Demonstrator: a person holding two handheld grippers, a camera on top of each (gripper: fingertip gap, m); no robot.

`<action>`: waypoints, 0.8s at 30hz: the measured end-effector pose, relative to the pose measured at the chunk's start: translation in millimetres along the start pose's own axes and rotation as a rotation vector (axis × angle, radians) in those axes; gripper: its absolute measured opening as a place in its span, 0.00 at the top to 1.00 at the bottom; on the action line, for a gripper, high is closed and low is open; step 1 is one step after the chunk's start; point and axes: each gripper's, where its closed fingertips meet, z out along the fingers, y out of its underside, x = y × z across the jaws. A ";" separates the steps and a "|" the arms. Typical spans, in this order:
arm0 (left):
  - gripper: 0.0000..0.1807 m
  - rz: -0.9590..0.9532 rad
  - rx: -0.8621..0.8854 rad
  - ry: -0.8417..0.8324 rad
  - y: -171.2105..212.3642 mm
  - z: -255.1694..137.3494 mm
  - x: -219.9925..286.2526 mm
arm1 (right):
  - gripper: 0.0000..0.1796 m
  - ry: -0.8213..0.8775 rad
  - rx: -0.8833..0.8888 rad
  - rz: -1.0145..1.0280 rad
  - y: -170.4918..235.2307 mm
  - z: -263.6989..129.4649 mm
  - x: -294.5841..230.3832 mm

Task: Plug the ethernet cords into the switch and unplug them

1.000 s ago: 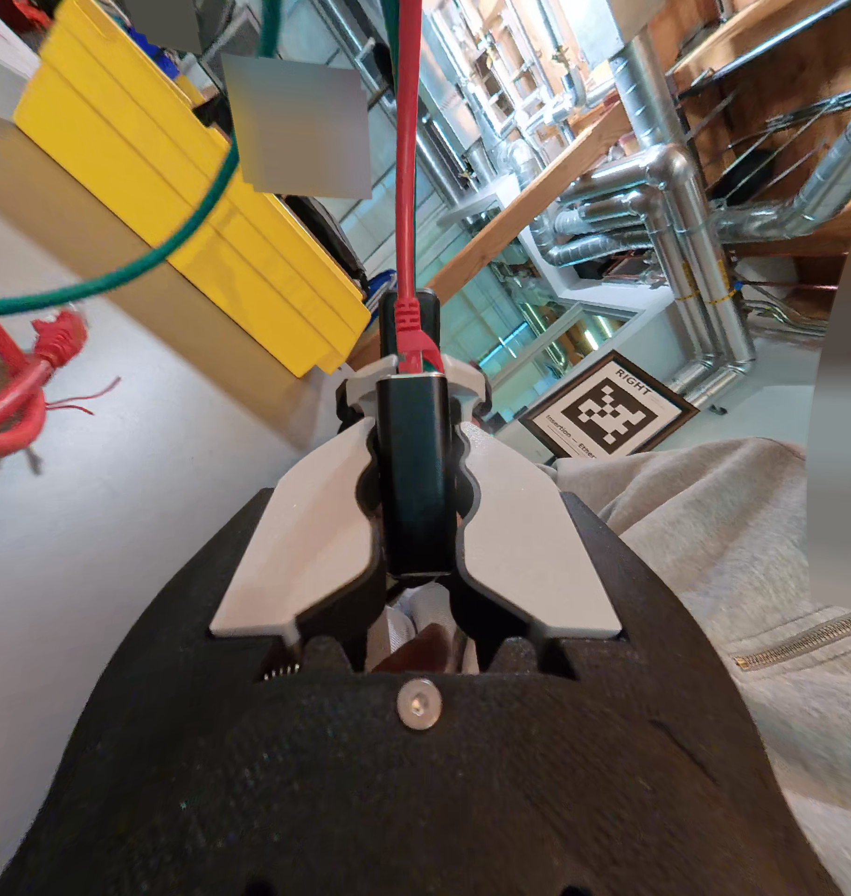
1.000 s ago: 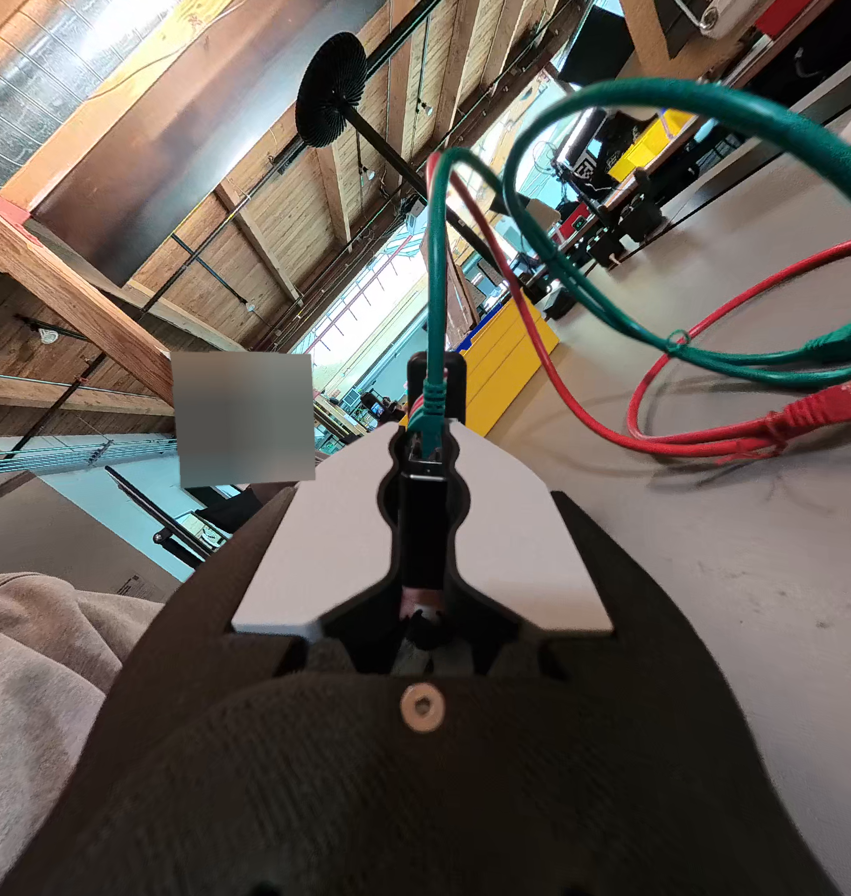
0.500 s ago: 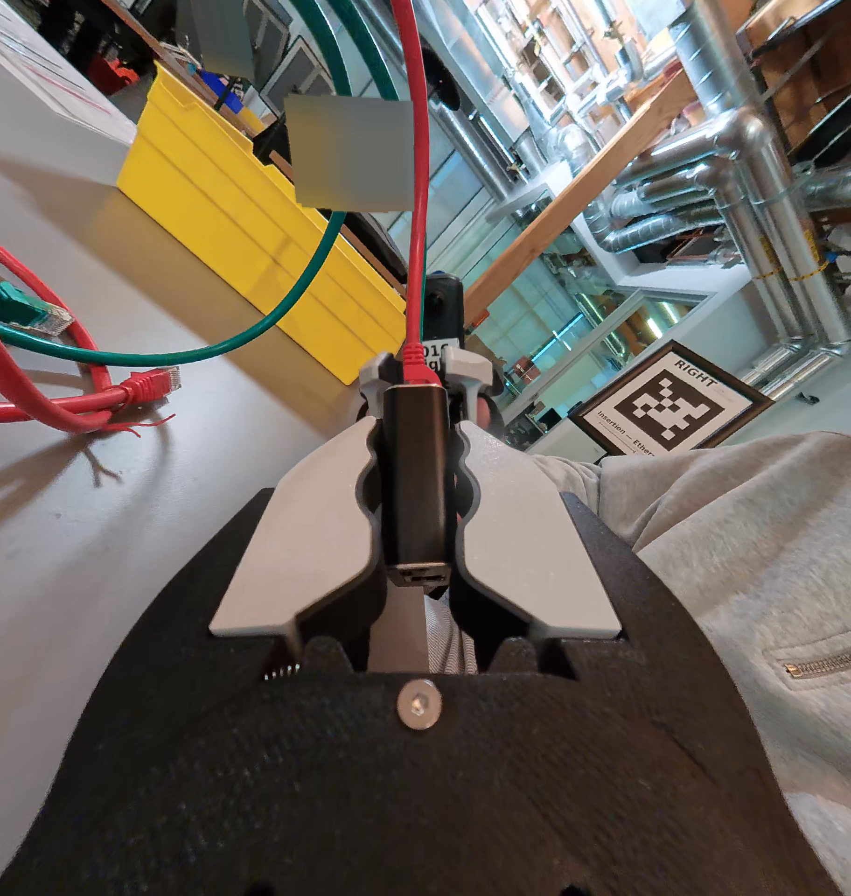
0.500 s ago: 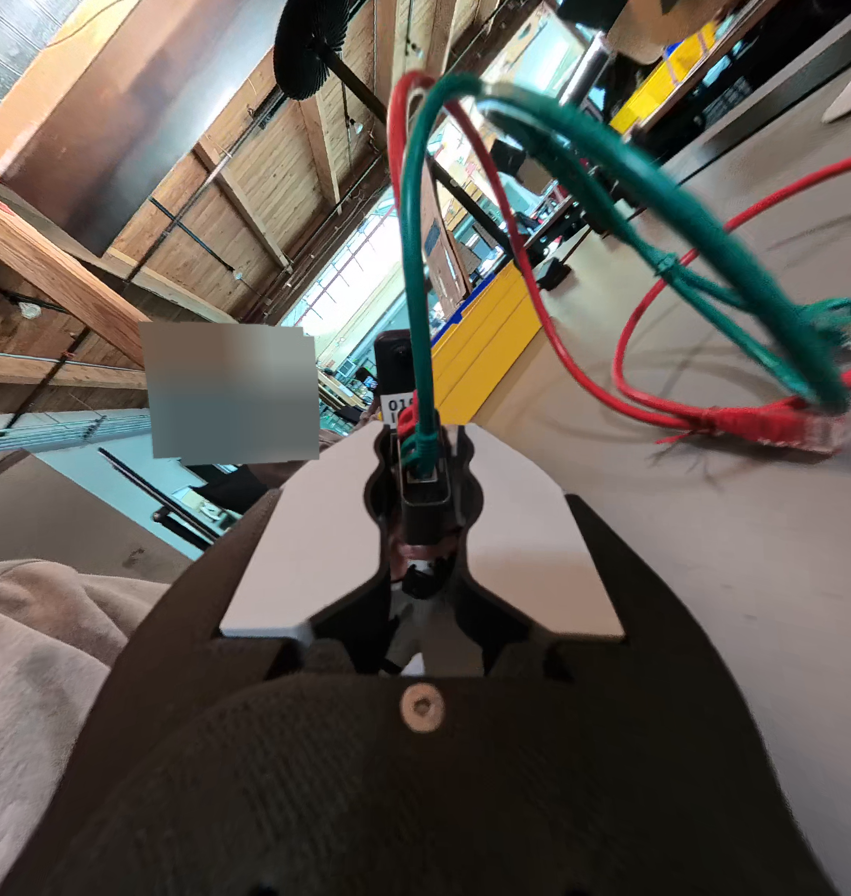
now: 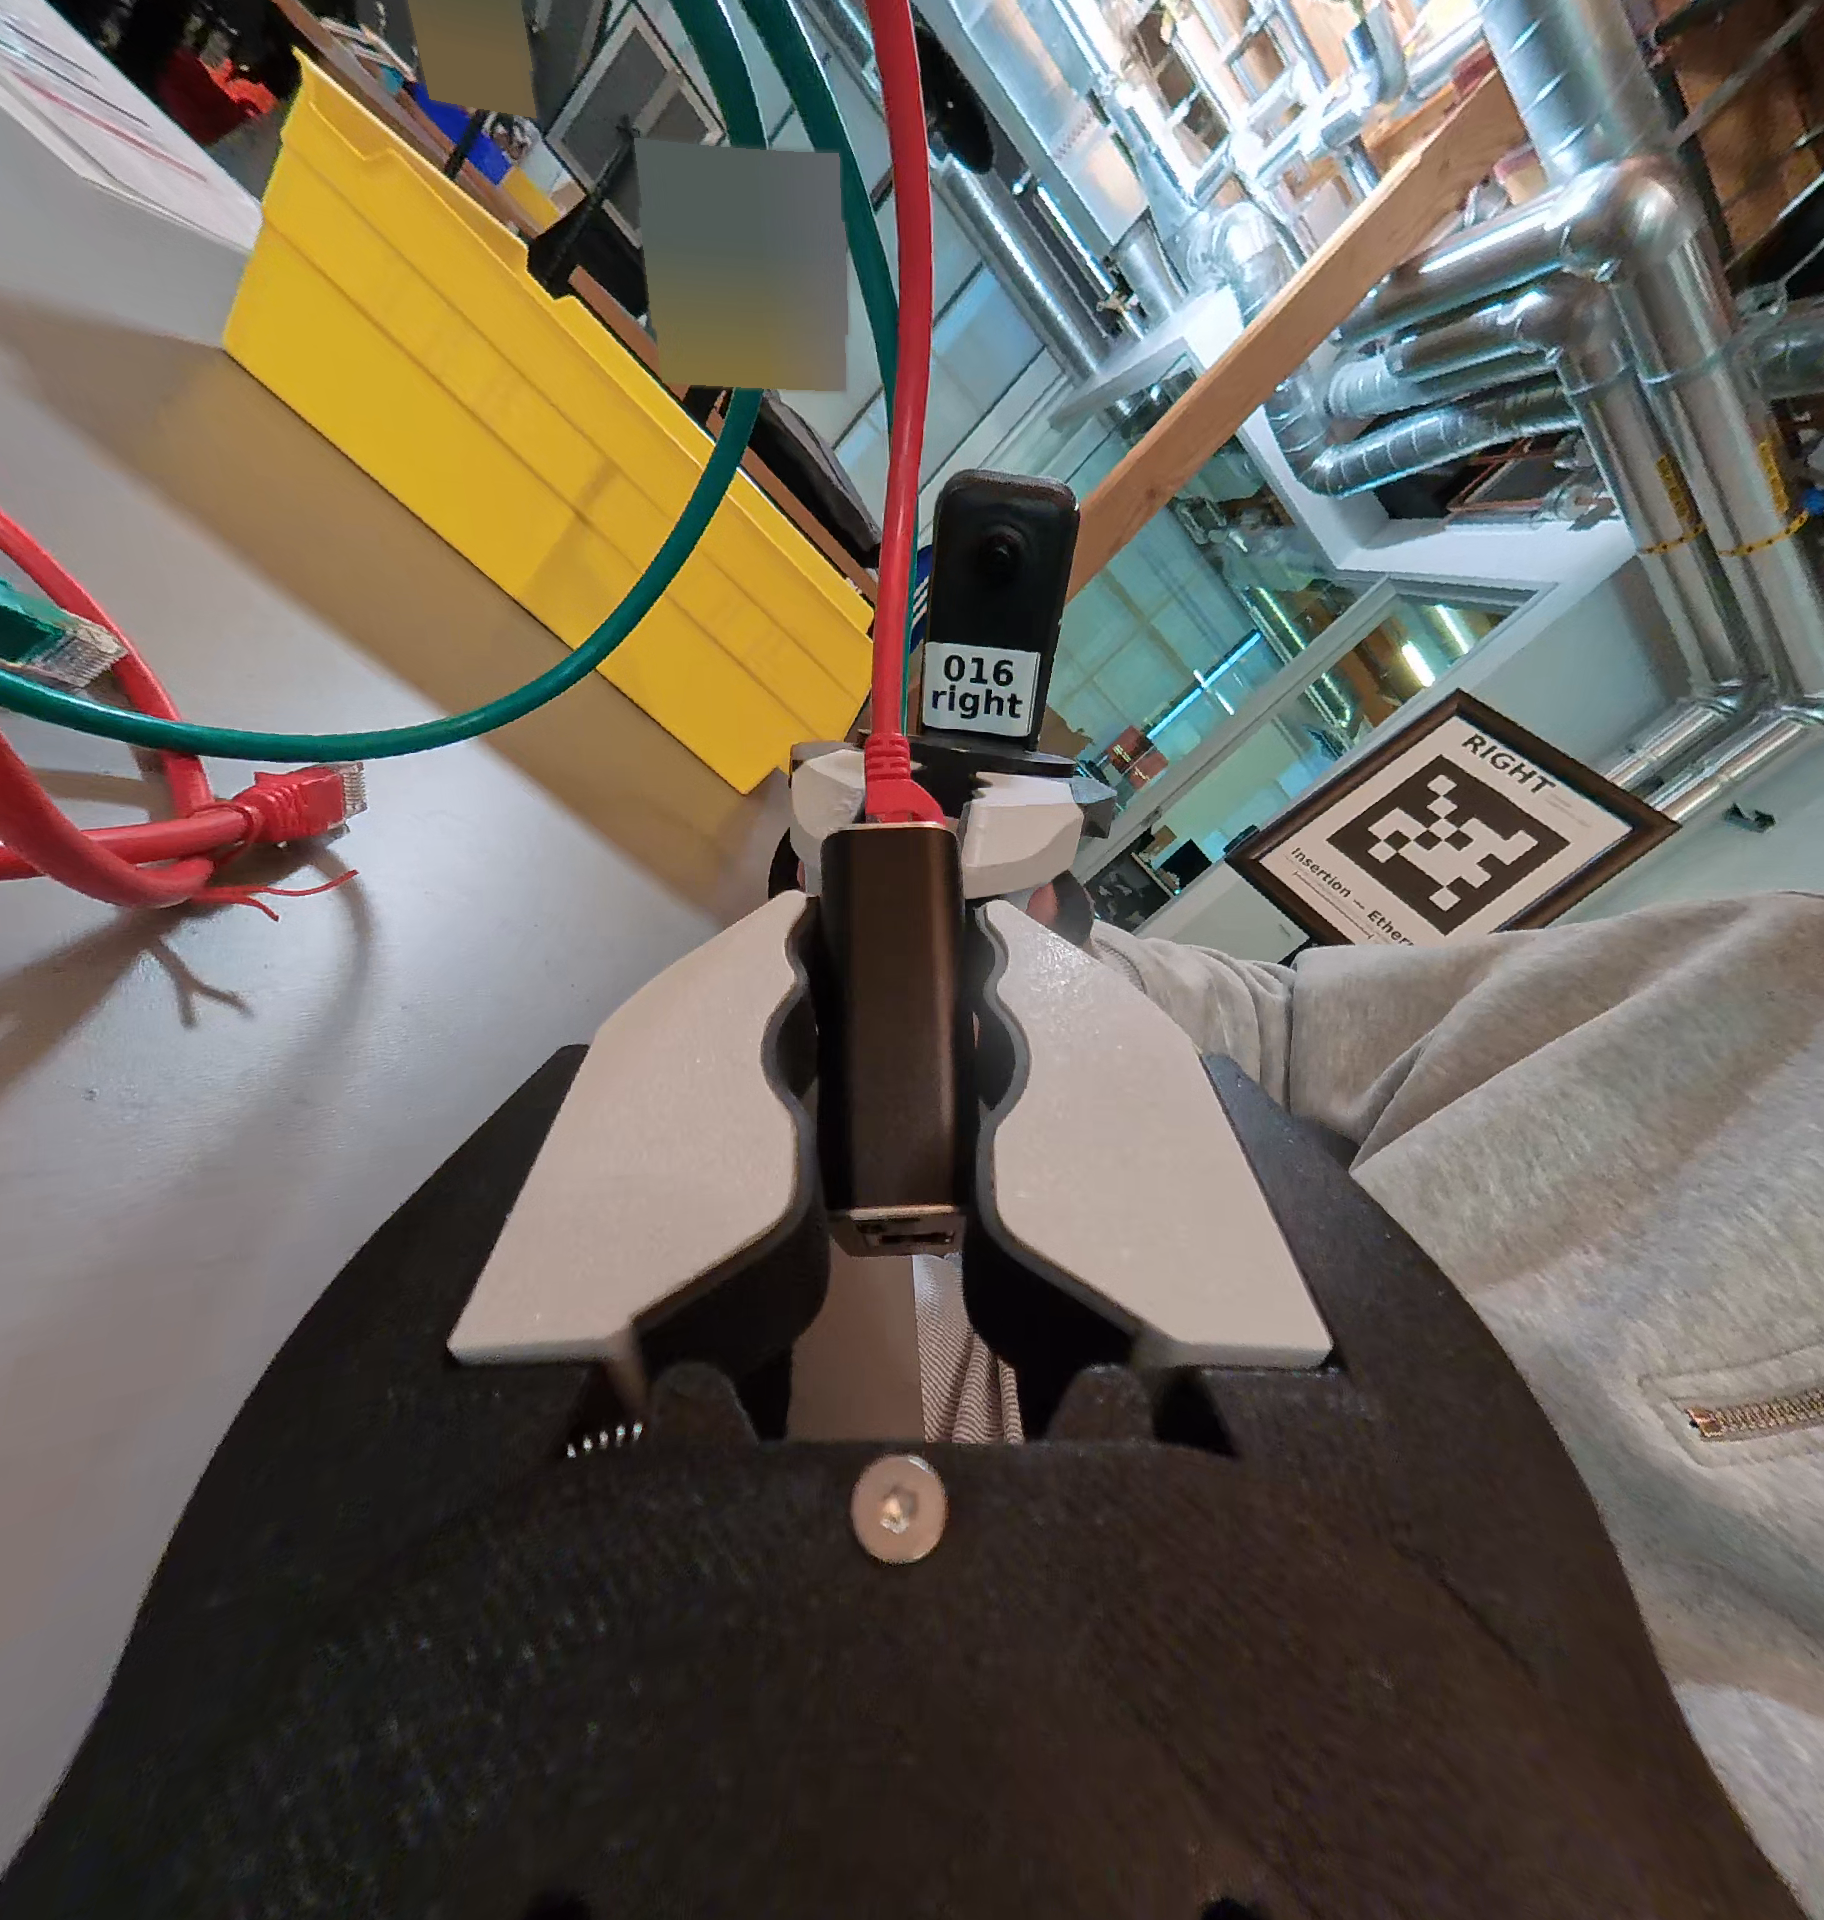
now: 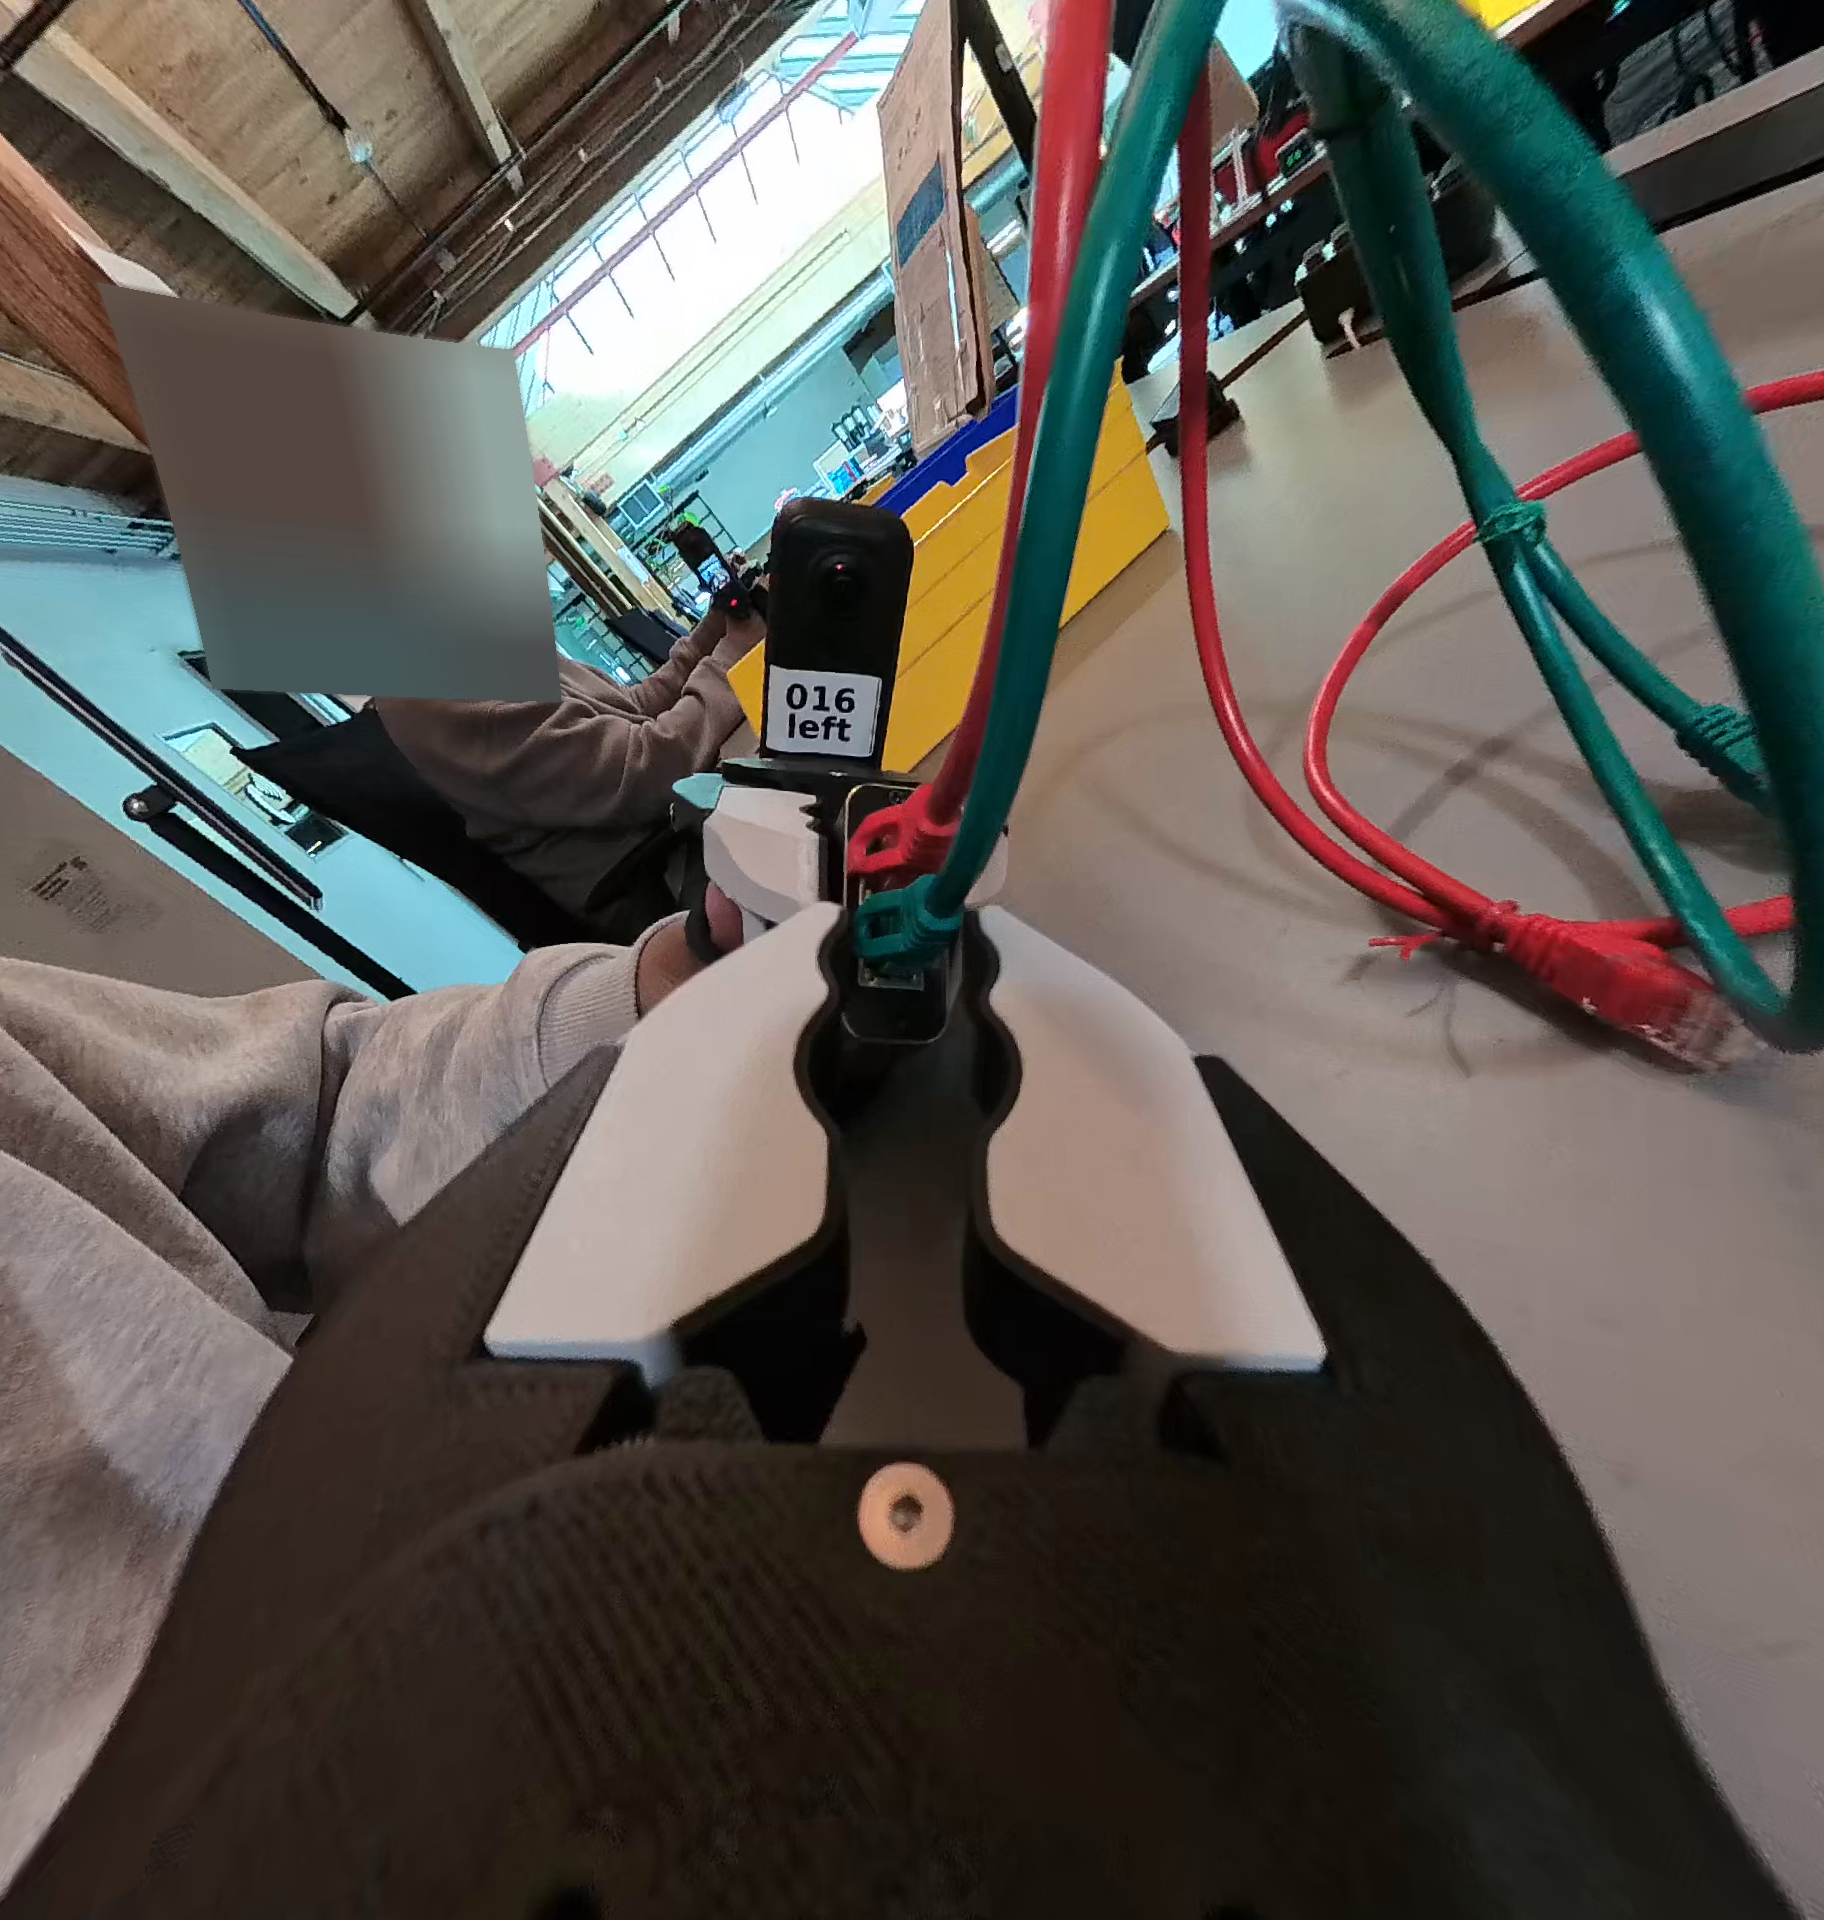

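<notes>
Black switch [image 5: 887, 1029] clamped between both closed grippers, left gripper [image 5: 887, 935], right gripper [image 6: 903, 935].

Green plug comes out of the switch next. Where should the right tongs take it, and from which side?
Probably the ribbed green boot just above its port, not the cord. Come from the right tongs' near side, since the red plug crowds the far side and the left tongs clamp the switch body.
</notes>
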 end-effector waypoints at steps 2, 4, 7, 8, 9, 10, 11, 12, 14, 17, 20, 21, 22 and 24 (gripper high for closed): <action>0.86 0.000 -0.002 0.001 0.4 -0.3 -0.1 | 0.89 -0.001 -0.004 0.002 0.8 0.5 -0.1; 0.86 0.004 -0.005 -0.001 0.7 -0.5 -0.5 | 0.89 0.001 -0.010 -0.004 1.3 0.5 0.0; 0.86 0.009 -0.015 -0.003 1.9 -0.4 -1.0 | 0.89 0.004 -0.028 -0.021 3.5 1.0 0.2; 0.86 0.009 -0.018 -0.002 2.4 -0.1 -0.9 | 0.88 0.001 -0.036 -0.022 4.7 1.7 -0.1; 0.86 0.008 -0.018 -0.001 2.5 0.1 -0.7 | 0.88 0.002 -0.037 -0.022 5.1 2.1 -0.3; 0.86 0.008 -0.016 0.000 2.3 0.1 -0.5 | 0.88 0.003 -0.034 -0.022 4.9 2.2 -0.4; 0.86 0.006 -0.017 0.002 2.5 0.0 -0.3 | 0.88 0.002 -0.033 -0.021 4.9 2.1 -0.6; 0.86 0.005 -0.018 0.002 2.7 0.1 -0.3 | 0.89 0.003 -0.035 -0.021 5.0 1.9 -0.7; 0.86 0.005 -0.019 0.003 2.9 0.0 -0.3 | 0.89 0.003 -0.038 -0.027 5.3 1.8 -0.7; 0.86 0.005 -0.025 -0.002 3.5 -0.1 -0.9 | 0.89 -0.006 -0.042 -0.020 6.1 1.8 -0.6; 0.86 0.007 -0.026 -0.002 3.7 0.0 -0.8 | 0.89 -0.010 -0.043 -0.013 6.5 1.7 -0.7; 0.86 0.007 -0.026 -0.002 3.8 0.0 -0.8 | 0.89 -0.008 -0.044 -0.018 6.4 1.6 -0.7; 0.86 0.006 -0.027 -0.002 3.9 0.1 -0.7 | 0.89 -0.005 -0.045 -0.024 6.4 1.5 -0.7; 0.86 0.005 -0.027 -0.004 4.1 0.2 -0.9 | 0.89 -0.004 -0.047 -0.029 6.6 1.3 -0.6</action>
